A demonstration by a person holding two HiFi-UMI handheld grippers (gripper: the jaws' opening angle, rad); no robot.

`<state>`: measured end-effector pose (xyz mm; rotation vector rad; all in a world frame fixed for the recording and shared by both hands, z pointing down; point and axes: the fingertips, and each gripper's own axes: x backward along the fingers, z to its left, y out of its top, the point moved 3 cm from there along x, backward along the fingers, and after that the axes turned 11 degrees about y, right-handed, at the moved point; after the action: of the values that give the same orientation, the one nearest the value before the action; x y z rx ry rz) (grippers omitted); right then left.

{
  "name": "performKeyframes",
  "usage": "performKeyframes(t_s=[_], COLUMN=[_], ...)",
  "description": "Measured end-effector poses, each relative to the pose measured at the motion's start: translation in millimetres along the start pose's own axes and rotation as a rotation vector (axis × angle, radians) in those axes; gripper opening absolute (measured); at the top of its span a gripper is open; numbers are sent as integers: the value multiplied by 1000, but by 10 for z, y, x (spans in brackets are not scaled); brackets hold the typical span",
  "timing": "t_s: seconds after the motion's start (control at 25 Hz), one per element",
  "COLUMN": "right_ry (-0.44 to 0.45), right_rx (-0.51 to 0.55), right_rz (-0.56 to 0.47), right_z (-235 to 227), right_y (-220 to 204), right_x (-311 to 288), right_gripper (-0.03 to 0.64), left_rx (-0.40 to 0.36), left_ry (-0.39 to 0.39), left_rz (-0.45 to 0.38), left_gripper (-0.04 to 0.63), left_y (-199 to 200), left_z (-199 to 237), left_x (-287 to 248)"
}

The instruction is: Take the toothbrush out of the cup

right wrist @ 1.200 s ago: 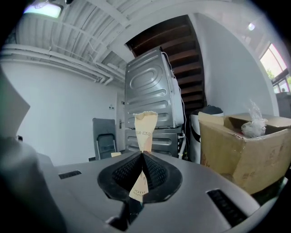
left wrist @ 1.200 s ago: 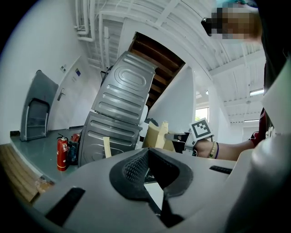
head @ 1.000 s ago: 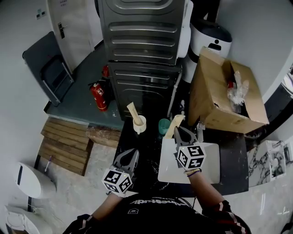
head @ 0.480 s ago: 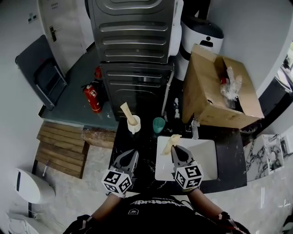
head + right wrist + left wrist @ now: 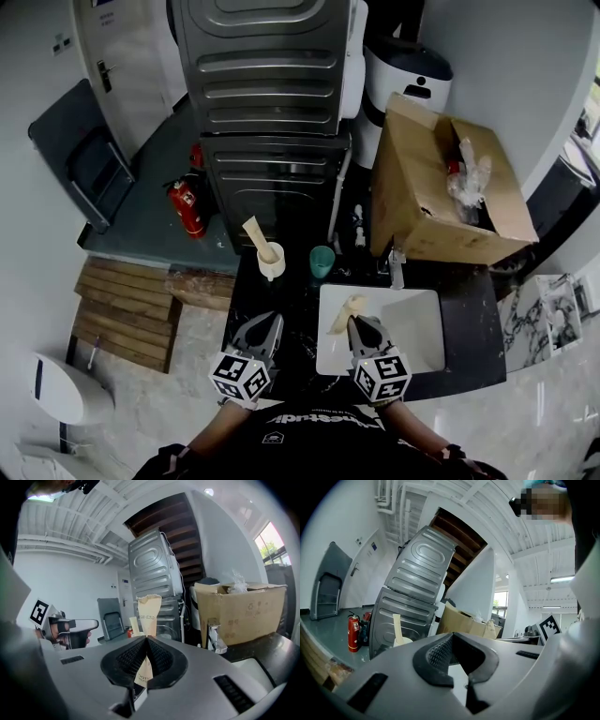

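My right gripper (image 5: 355,324) is shut on a toothbrush in a beige paper wrapper (image 5: 347,311) and holds it over the white sink (image 5: 417,323). In the right gripper view the wrapper (image 5: 149,613) stands up out of the closed jaws (image 5: 146,642). A green cup (image 5: 322,261) stands on the dark counter behind the sink. To its left, a white cup (image 5: 271,264) holds another beige wrapped stick (image 5: 397,626). My left gripper (image 5: 266,324) hovers at the counter's near left, shut with nothing in it (image 5: 453,638).
A faucet (image 5: 395,267) stands at the sink's back edge, and an open cardboard box (image 5: 436,202) sits behind it. Stacked grey machines (image 5: 267,94) rise behind the counter. A red fire extinguisher (image 5: 187,208) stands on the floor at left.
My right gripper has drawn back toward me and lower with the wrapped toothbrush, from beside the green cup to over the sink. The left gripper has stayed put.
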<state>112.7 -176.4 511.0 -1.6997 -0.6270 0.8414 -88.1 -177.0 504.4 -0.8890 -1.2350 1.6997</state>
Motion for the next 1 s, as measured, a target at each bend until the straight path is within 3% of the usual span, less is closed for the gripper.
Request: performKeyframes(t_s=[0.68, 1.0], right_ry=[20, 37], right_rx=[-8, -10], right_rz=[-18, -21], right_z=[74, 154], right_y=[70, 58], right_x=[-11, 3], right_gripper=[40, 40], left_rx=[-27, -19], left_ry=[42, 24], left_rz=[-21, -39], left_gripper=[18, 160], left_y=[57, 95], left_z=[51, -8], left_x=[-3, -16])
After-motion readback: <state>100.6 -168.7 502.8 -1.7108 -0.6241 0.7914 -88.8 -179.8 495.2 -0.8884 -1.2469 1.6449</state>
